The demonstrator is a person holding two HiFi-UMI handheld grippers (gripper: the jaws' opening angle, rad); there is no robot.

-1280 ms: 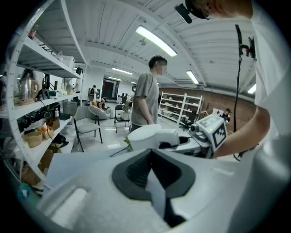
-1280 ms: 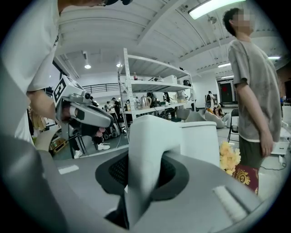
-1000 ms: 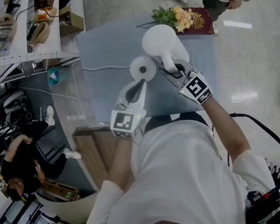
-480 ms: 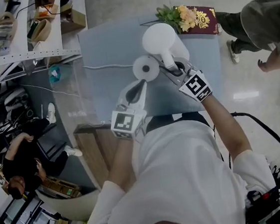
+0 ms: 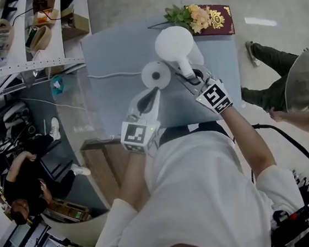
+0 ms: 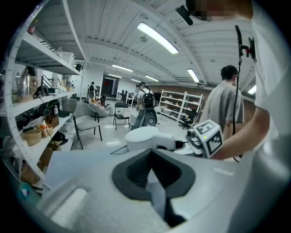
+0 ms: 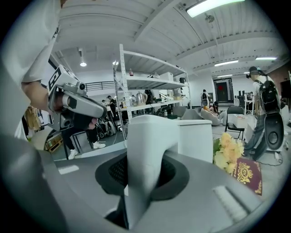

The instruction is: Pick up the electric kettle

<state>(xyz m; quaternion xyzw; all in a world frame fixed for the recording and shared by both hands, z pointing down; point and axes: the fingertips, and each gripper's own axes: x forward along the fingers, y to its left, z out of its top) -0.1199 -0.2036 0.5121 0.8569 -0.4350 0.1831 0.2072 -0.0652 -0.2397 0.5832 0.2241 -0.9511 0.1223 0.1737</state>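
The white electric kettle [image 5: 174, 43] is off its round white base [image 5: 156, 75], just beyond and to the right of it over the grey table. My right gripper [image 5: 189, 78] is shut on the kettle's handle [image 7: 148, 159], which fills the gap between its jaws; the kettle body [image 7: 200, 136] rises behind. My left gripper [image 5: 154, 94] points at the near edge of the base with its dark pads together and nothing seen between them. The left gripper view shows the kettle [image 6: 143, 139] ahead, with the right gripper [image 6: 204, 139] at its handle.
A white cord [image 5: 113, 75] runs left from the base across the table [image 5: 114, 108]. Flowers [image 5: 189, 15] and a red book [image 5: 219, 18] lie at the far edge. Shelving [image 5: 24, 52] stands at the left. A person [image 5: 300, 92] stands by the table's right side.
A passer-by walked from beyond the table round to its right side. Both grippers, the kettle and the base hold the same places.
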